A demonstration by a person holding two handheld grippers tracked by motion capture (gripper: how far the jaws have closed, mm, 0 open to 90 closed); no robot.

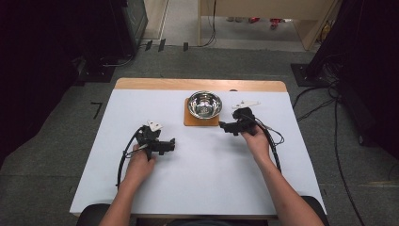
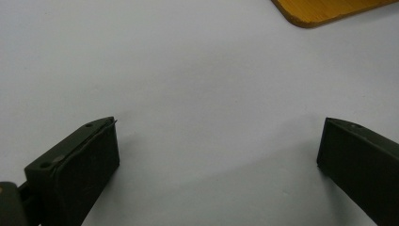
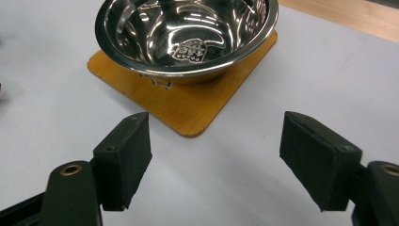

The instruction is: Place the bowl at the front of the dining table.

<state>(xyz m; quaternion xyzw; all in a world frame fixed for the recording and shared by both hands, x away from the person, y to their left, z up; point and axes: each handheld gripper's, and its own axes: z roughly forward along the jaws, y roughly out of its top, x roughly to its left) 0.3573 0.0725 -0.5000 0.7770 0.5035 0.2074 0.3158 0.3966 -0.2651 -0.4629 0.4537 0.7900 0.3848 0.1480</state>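
A shiny steel bowl [image 1: 204, 104] [image 3: 188, 33] stands empty on a square wooden board [image 1: 201, 122] [image 3: 188, 113] at the far middle of the white table [image 1: 207, 174]. My right gripper [image 1: 224, 126] [image 3: 214, 115] hovers just right of the board, pointing at its near corner. Its jaws stand wide apart with nothing between them. My left gripper [image 1: 171, 144] [image 2: 220, 121] rests low over the bare white surface at the left, open and holding nothing. In the left gripper view a corner of the board [image 2: 324, 9] shows at the top right.
A bare wooden strip [image 1: 197, 84] runs along the table's far edge. Black cables [image 1: 275, 146] trail from both grippers across the table. Dark equipment and loose cables [image 1: 329, 94] lie on the grey floor around the table.
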